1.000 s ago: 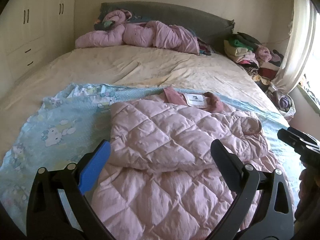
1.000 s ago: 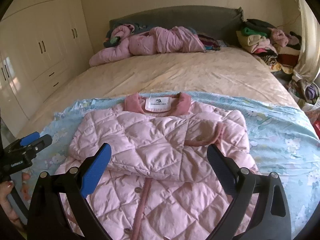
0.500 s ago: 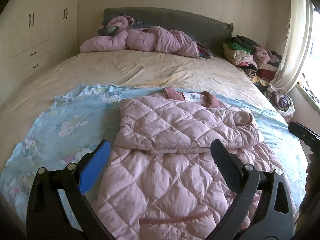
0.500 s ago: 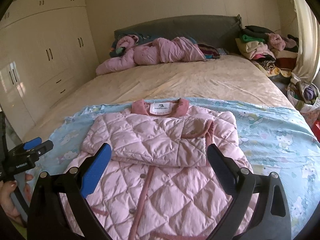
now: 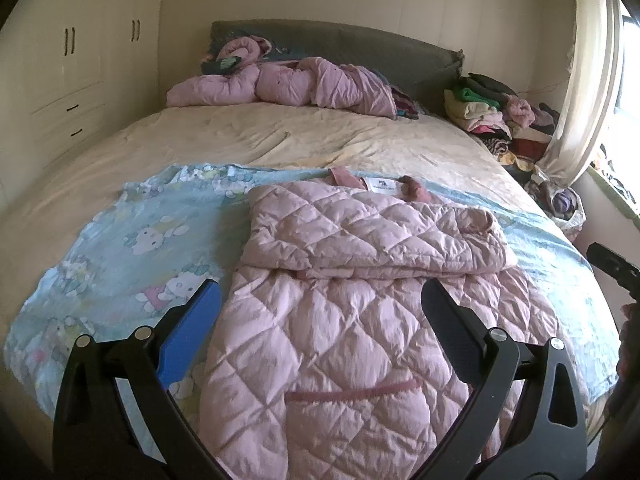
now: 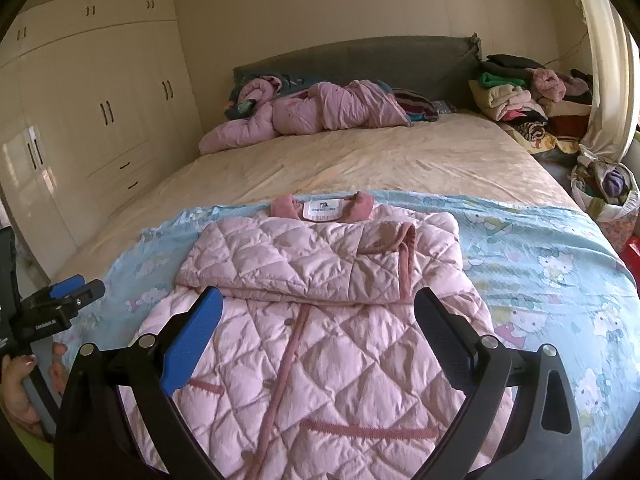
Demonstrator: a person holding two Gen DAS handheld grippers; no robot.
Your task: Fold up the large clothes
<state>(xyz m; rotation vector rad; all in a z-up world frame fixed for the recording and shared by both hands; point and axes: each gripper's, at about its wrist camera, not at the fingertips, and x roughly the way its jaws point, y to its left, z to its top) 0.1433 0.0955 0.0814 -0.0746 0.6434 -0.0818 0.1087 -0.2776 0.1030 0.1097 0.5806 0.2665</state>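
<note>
A pink quilted jacket (image 5: 360, 280) (image 6: 320, 300) lies front-up on a blue cartoon-print sheet (image 5: 132, 256) (image 6: 540, 260) near the foot of the bed. Both sleeves are folded across its chest, and the white neck label faces up. My left gripper (image 5: 320, 320) hovers open over the jacket's lower left part, holding nothing. My right gripper (image 6: 318, 320) hangs open above the jacket's lower middle, also holding nothing. The left gripper (image 6: 60, 304) shows at the left edge of the right wrist view, in a hand. The right gripper's tip (image 5: 612, 266) shows at the right edge of the left wrist view.
A second pink padded garment (image 5: 288, 84) (image 6: 304, 116) lies crumpled at the grey headboard (image 6: 360, 64). Stacked clothes (image 5: 492, 116) (image 6: 520, 96) and a bag (image 6: 604, 188) sit right of the bed by a curtain. White wardrobes (image 6: 100, 120) line the left wall. Cream bedding (image 5: 280, 140) stretches beyond the sheet.
Both grippers have drawn back and up from the jacket, so more of its lower half and hem shows. The jacket itself has not moved.
</note>
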